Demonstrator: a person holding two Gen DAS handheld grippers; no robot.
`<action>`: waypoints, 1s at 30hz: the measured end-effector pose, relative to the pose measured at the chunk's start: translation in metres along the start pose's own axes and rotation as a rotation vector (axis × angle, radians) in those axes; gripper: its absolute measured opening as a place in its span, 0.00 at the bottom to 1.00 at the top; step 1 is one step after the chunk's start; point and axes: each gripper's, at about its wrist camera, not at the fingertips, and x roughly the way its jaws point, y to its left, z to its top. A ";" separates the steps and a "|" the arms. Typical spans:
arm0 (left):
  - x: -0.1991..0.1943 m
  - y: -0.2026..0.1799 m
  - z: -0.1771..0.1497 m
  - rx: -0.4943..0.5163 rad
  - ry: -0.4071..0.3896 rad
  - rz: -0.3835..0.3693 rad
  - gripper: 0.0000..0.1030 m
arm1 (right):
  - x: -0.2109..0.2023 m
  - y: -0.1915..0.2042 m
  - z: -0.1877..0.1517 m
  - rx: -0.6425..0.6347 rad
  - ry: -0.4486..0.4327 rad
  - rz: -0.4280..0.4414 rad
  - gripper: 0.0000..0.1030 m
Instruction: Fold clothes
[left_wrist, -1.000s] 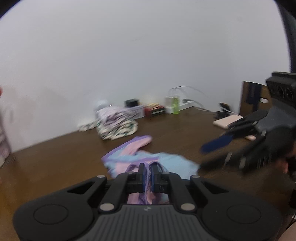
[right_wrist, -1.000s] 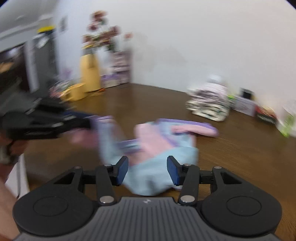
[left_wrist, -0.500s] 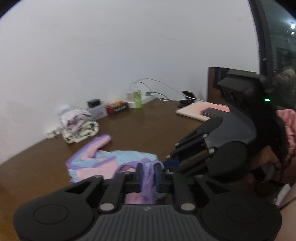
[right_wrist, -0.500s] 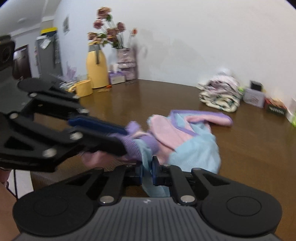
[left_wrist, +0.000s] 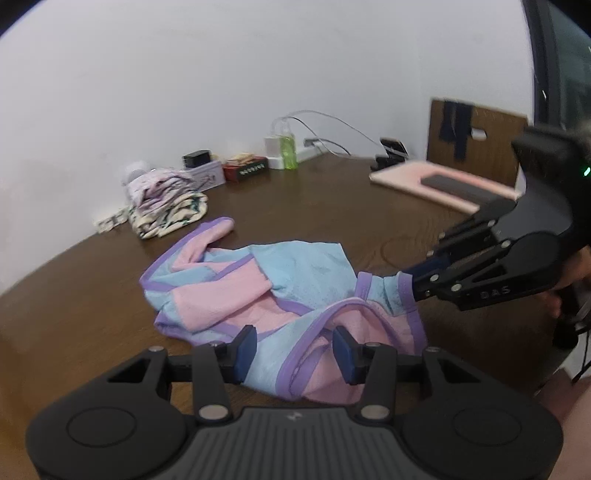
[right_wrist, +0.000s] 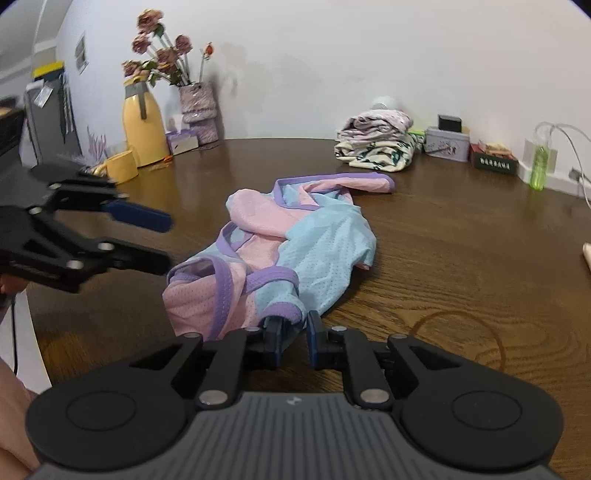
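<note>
A pink and light-blue mesh garment (left_wrist: 295, 273) (right_wrist: 325, 243) with purple trim lies crumpled on the brown wooden table (left_wrist: 332, 206) (right_wrist: 461, 258). My left gripper (left_wrist: 295, 350) (right_wrist: 168, 242) hovers over the near hem. Its jaws are opening and the cloth lies loose between them, free of the pads. My right gripper (right_wrist: 295, 332) (left_wrist: 410, 277) pinches a purple-trimmed corner at its fingertips. Those jaws are starting to open, and the corner still rises up to them.
A pile of folded printed clothes (left_wrist: 166, 206) (right_wrist: 376, 144) sits near the wall. Small boxes and a green bottle (left_wrist: 288, 147) (right_wrist: 539, 162) stand beside it. A yellow flask (right_wrist: 142, 125) and a flower vase (right_wrist: 197, 110) stand far left. A pink pad (left_wrist: 443, 181) and a chair back (left_wrist: 476, 136) are on the right.
My left jaws were shut on the cloth and have opened off it. The right jaws closed on a corner of the garment. Both grippers sank and the garment settled on the table.
</note>
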 end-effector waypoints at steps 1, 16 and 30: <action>0.005 -0.003 0.003 0.040 0.008 0.000 0.43 | 0.000 0.002 0.001 -0.013 -0.003 0.001 0.15; 0.040 -0.024 0.007 0.295 0.065 0.043 0.04 | 0.008 0.022 0.013 -0.162 -0.026 0.052 0.11; -0.058 0.080 0.089 -0.215 -0.267 0.433 0.04 | -0.036 -0.074 0.105 0.306 -0.354 0.109 0.06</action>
